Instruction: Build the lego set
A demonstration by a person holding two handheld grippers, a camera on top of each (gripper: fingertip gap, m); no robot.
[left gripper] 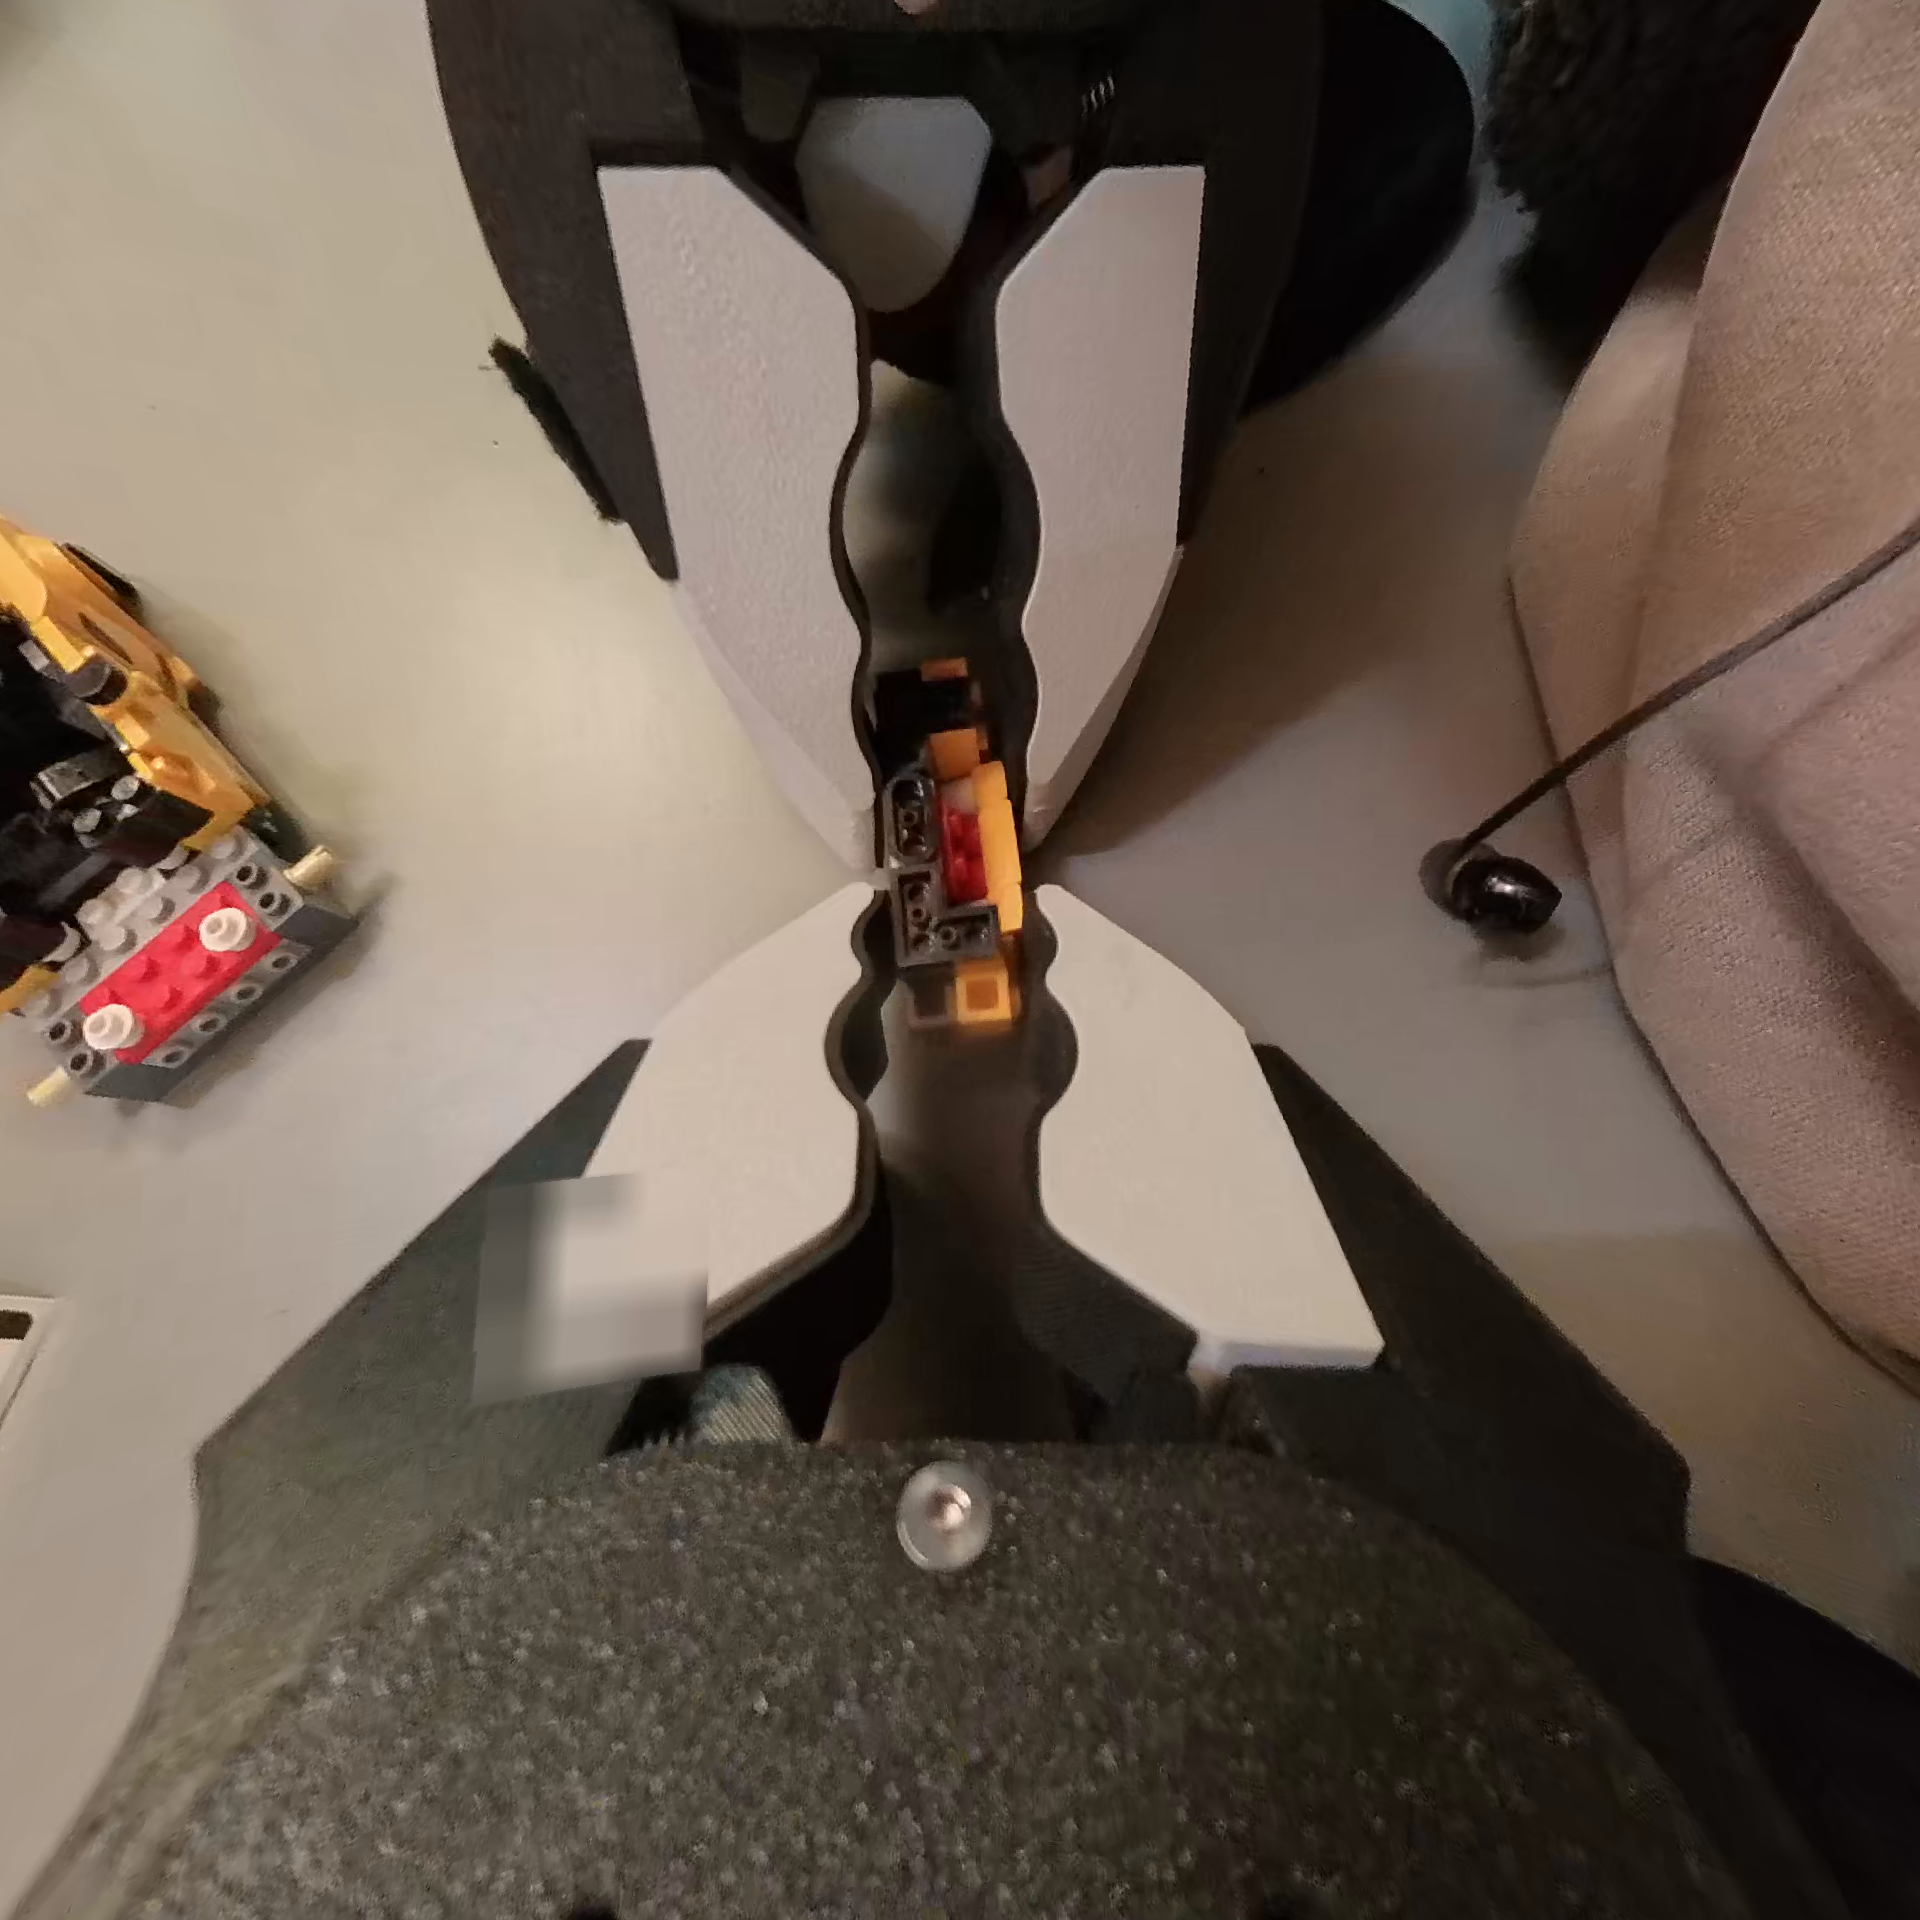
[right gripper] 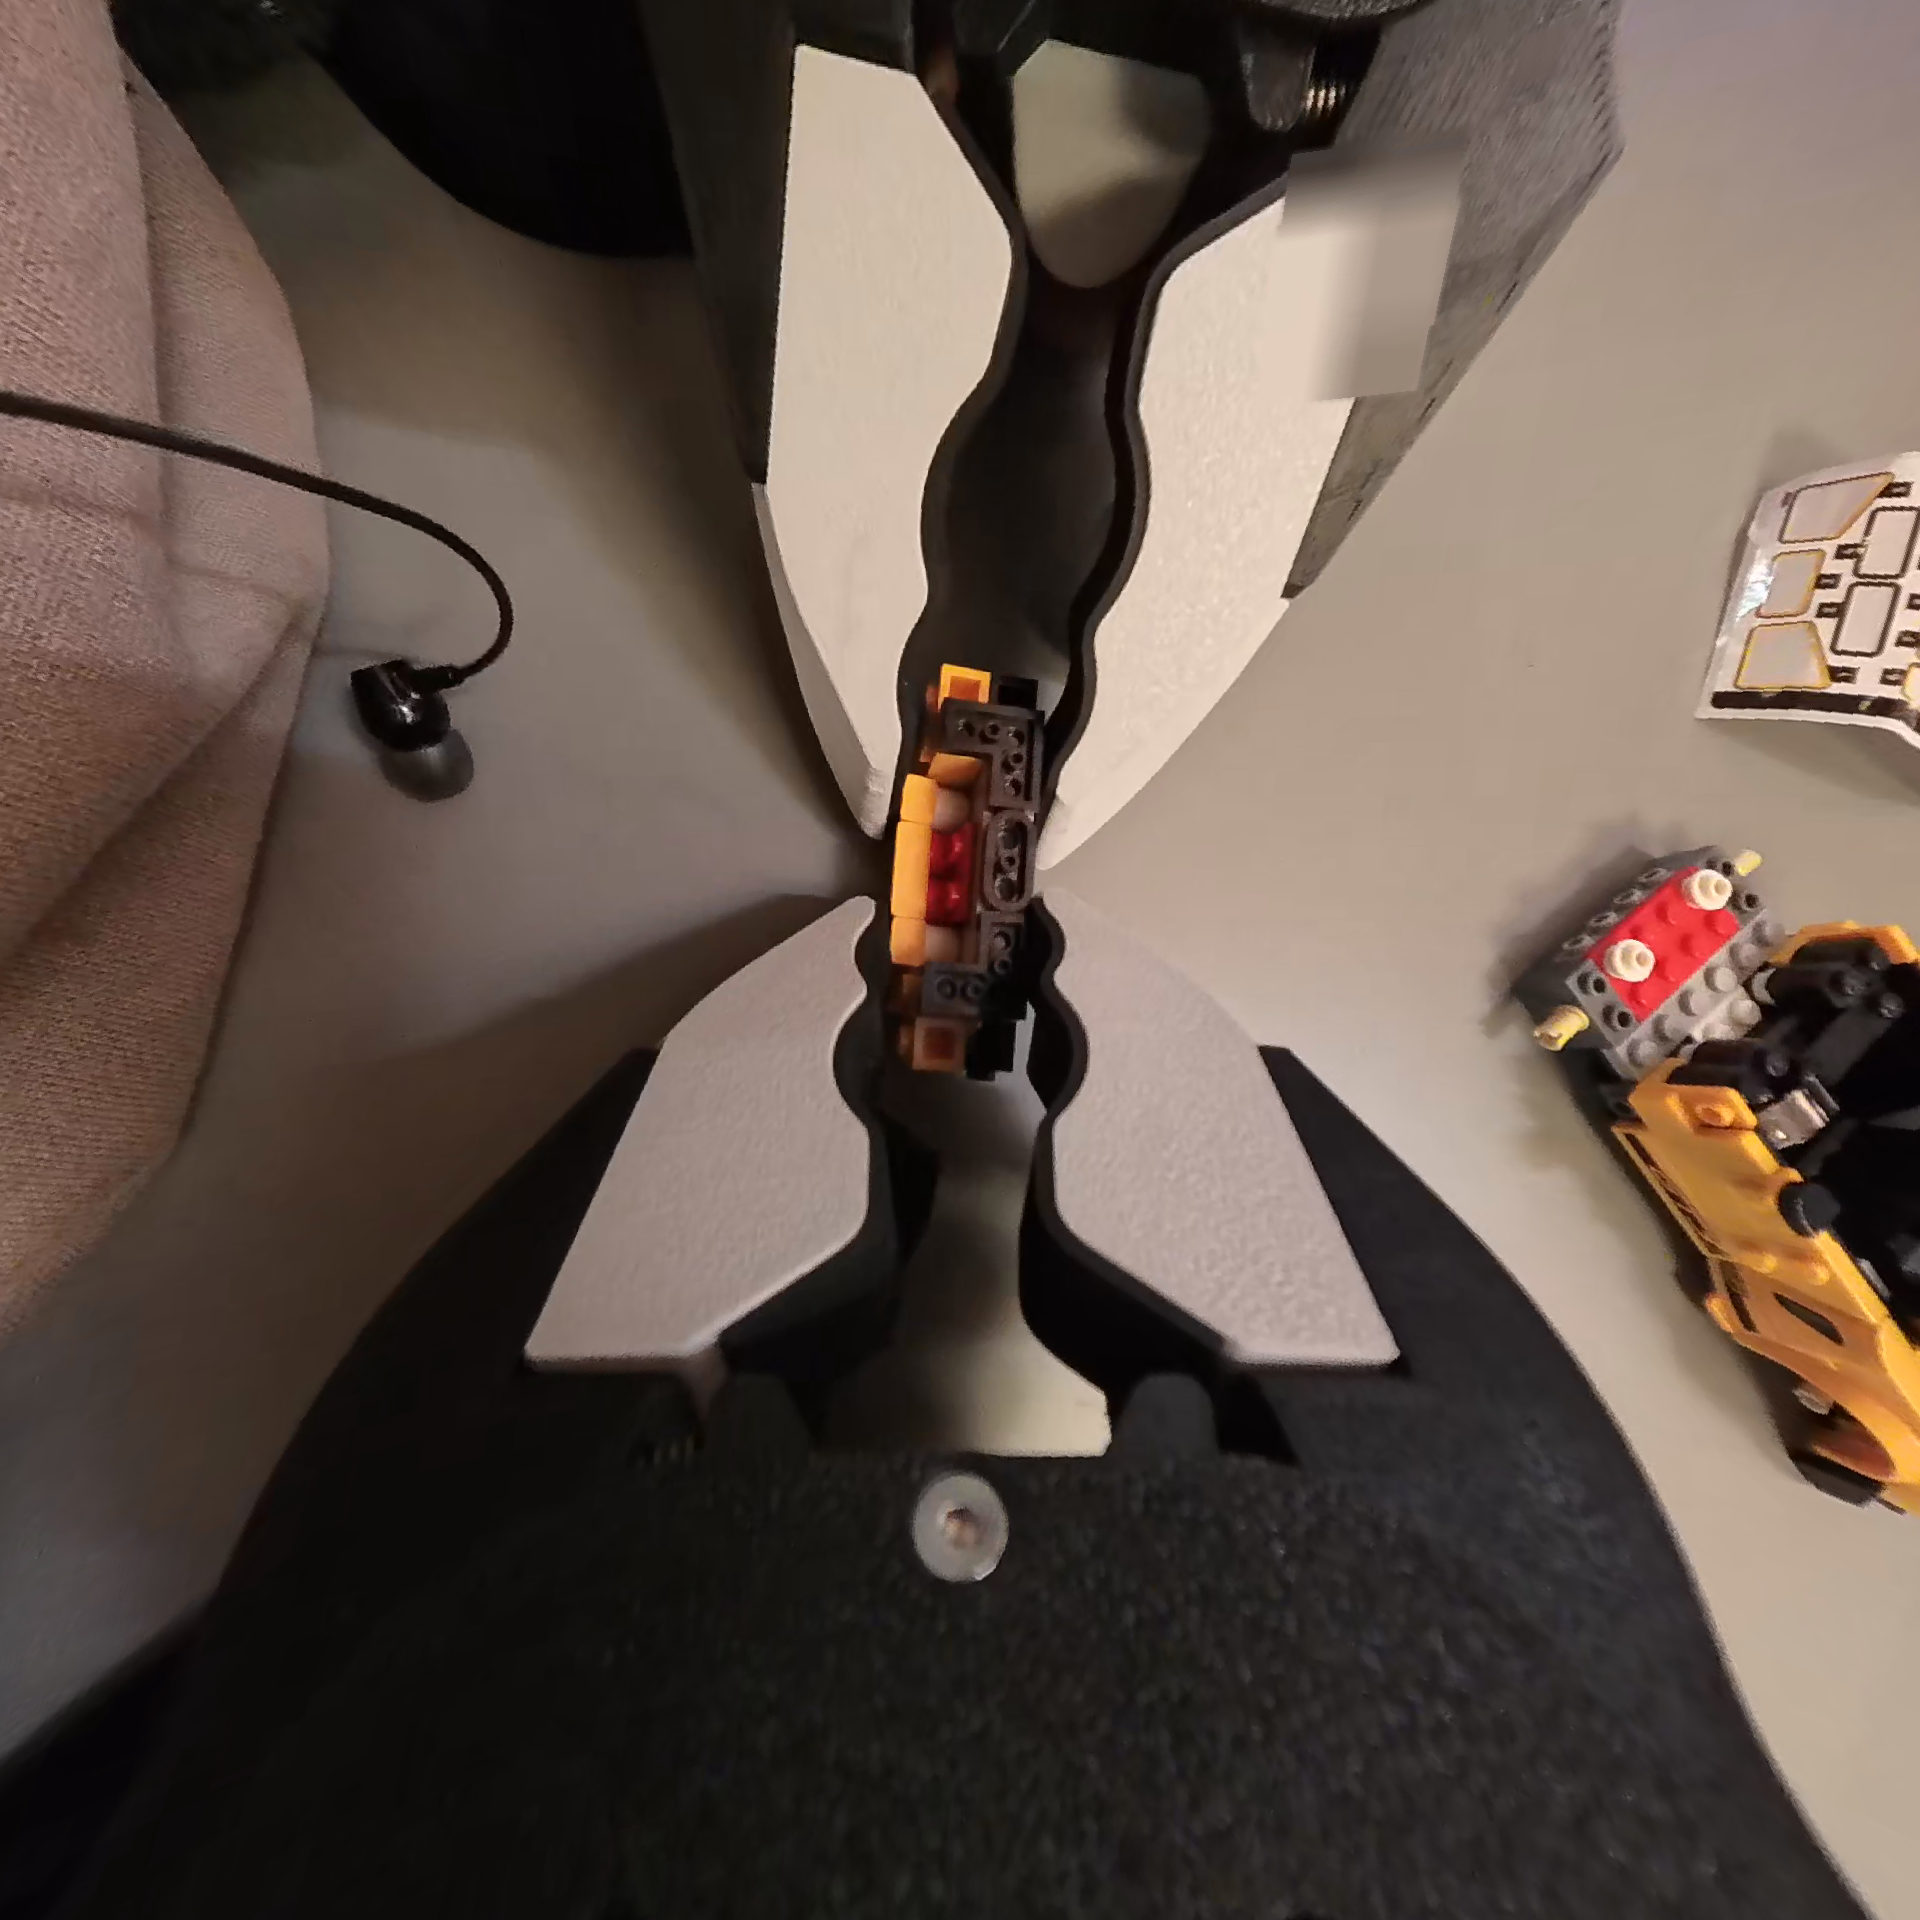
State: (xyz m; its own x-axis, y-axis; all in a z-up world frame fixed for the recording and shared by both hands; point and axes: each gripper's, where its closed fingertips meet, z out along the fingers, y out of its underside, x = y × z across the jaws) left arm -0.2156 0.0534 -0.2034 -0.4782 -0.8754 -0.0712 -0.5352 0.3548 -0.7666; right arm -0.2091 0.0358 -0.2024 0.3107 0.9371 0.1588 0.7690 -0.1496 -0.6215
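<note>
Left gripper (left gripper: 951, 940) and right gripper (right gripper: 961, 982) both clamped on lego sub-assembly (left gripper: 961, 862); long axis along fingers.

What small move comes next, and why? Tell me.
Probably carry the small brick assembly toward the yellow car. Both the left gripper and right gripper clamp it from opposite ends above the table, while the car's red studded section sits uncovered.
</note>
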